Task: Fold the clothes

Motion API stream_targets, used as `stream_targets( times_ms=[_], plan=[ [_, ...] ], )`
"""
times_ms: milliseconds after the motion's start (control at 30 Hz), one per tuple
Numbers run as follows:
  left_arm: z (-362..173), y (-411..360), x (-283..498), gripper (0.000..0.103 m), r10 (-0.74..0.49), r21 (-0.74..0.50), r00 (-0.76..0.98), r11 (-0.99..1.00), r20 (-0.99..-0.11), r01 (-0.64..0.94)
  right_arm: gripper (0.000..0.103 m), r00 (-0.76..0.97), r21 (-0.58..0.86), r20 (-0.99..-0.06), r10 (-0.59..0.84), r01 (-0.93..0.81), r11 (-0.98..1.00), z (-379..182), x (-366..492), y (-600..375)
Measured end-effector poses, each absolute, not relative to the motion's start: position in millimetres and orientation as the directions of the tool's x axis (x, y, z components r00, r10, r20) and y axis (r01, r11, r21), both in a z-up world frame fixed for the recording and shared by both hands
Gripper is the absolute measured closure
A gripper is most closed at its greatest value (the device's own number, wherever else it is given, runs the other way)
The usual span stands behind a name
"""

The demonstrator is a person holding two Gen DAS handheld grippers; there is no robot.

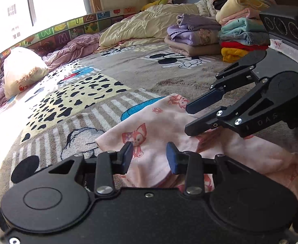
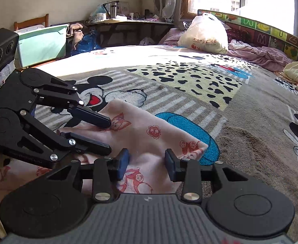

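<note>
Item: pink garment (image 1: 159,126) on bed (image 1: 128,77), near edge | left tongs (image 1: 150,156) open, straddling cloth | right tongs (image 2: 147,162) open above it | long axis runs left-right; both equally near.

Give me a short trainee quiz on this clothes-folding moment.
1. Which view shows the stack of folded clothes? A left wrist; B right wrist; C both.
2. True or false: the pink fox-print garment lies on top of that stack.
3. Fill in: the jaws of the left tool and the right tool stand ____, clamping nothing.
Key: 1 A. 2 False, it lies spread on the Mickey Mouse blanket. 3 open.
</note>
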State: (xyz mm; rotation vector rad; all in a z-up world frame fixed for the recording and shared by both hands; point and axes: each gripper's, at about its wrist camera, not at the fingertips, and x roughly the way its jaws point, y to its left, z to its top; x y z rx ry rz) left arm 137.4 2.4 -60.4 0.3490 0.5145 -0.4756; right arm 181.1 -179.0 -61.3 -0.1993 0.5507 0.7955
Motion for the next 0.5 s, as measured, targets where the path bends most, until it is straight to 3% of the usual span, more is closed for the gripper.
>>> stream_targets(
  times_ms=[100,167,267,367,500],
  plan=[
    [-68.1,7.7,139.2,0.068,-0.327,0.145,0.752,0.862,-0.573,0.486,0.065,0.581,0.009,-0.555,0.595,-0.711,0.703,-63.1,164.3,-184.6],
    [-55.4,12.9,135.6,0.068,-0.323,0.121,0.762,0.879,-0.562,0.461,0.064,0.578,0.082,-0.555,0.599,-0.678,0.730,-69.1,162.3,-196.9],
    [-39.2,18.1,106.3,0.067,-0.329,0.185,0.812,0.868,-0.482,0.462,0.064,0.599,0.123,-0.515,0.613,-0.656,0.744,-57.5,142.2,-214.2],
    [-43.7,24.2,80.8,0.067,-0.299,0.237,0.823,0.860,-0.483,0.452,0.060,0.642,0.085,-0.491,0.590,-0.638,0.765,-50.7,104.8,-231.8],
    [-51.9,26.5,43.1,0.064,-0.224,0.438,0.851,0.778,-0.476,0.450,0.054,0.675,-0.016,-0.518,0.525,-0.621,0.783,-54.8,60.4,-247.7]
  ],
)
